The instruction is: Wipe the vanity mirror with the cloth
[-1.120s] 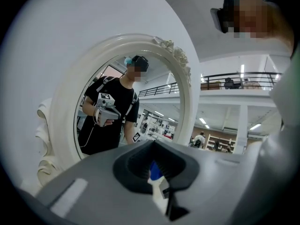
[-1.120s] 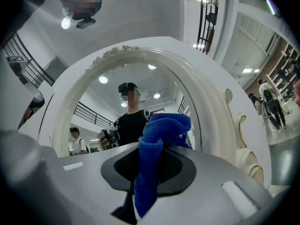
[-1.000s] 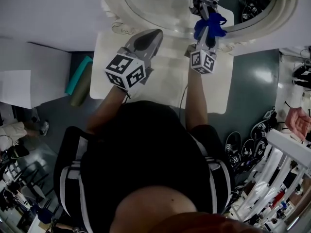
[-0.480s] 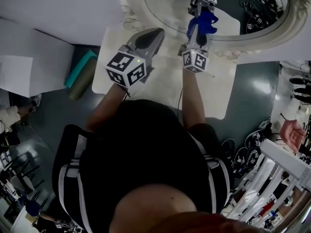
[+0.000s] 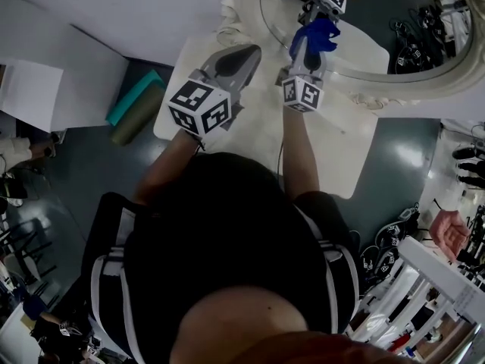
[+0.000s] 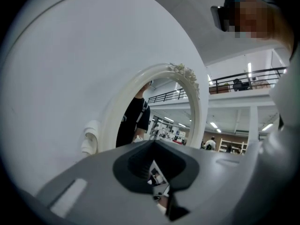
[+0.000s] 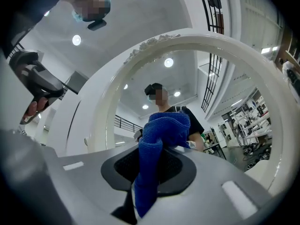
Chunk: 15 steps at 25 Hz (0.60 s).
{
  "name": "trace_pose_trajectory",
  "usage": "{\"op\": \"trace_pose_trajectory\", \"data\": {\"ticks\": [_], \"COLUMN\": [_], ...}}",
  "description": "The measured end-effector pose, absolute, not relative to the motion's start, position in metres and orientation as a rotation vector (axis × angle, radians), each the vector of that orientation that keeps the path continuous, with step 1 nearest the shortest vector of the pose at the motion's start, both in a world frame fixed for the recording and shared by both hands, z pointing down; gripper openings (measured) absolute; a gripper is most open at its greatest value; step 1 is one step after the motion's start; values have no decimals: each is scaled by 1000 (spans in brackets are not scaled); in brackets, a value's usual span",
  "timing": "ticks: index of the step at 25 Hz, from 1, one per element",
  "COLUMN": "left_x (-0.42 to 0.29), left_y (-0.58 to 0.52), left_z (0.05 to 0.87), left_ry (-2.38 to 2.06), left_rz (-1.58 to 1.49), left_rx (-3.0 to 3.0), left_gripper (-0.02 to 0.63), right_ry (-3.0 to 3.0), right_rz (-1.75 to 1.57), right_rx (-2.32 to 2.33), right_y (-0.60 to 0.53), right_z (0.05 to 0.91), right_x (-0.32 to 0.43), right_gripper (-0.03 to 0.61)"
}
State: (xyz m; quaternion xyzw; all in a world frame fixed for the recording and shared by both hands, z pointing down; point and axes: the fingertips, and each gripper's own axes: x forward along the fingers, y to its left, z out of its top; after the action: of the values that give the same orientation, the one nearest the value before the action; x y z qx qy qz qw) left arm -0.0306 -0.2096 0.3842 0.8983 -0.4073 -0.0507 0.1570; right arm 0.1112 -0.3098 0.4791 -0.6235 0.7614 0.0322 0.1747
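A vanity mirror in an ornate white oval frame stands at the back of a white table. My right gripper is shut on a blue cloth, which is pressed against the glass near the mirror's left side. In the right gripper view the cloth sticks up from the right gripper in front of the glass. My left gripper hovers over the table left of the mirror, shut and holding nothing. The left gripper view shows the left gripper below the frame.
A white wall runs behind the table. On the floor to the left lie a teal roll and an olive roll. A white shelf rack and cluttered gear stand at the right.
My right gripper has slid the cloth toward the mirror's left edge. The head view has swung, so mirror and table sit further right. The left gripper has barely moved.
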Motion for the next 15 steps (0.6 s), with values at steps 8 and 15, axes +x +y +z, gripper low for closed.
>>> {"op": "trace_pose_trajectory", "data": {"ticks": [8,15], "left_x": [-58,-82], "left_y": [-210,-208], "left_z": [380,383], "left_ry": [-1216,-1261], "left_rz": [-165,-179], "left_rx": [2554,2522], "left_gripper": [11,11], "right_ry": [2267,2302], "right_rz": [116,80], "right_rx": [-1645,-1570], "right_y": [-321,-327], "right_z": [470,470], "right_x": [50,26], "right_gripper": [68,67]}}
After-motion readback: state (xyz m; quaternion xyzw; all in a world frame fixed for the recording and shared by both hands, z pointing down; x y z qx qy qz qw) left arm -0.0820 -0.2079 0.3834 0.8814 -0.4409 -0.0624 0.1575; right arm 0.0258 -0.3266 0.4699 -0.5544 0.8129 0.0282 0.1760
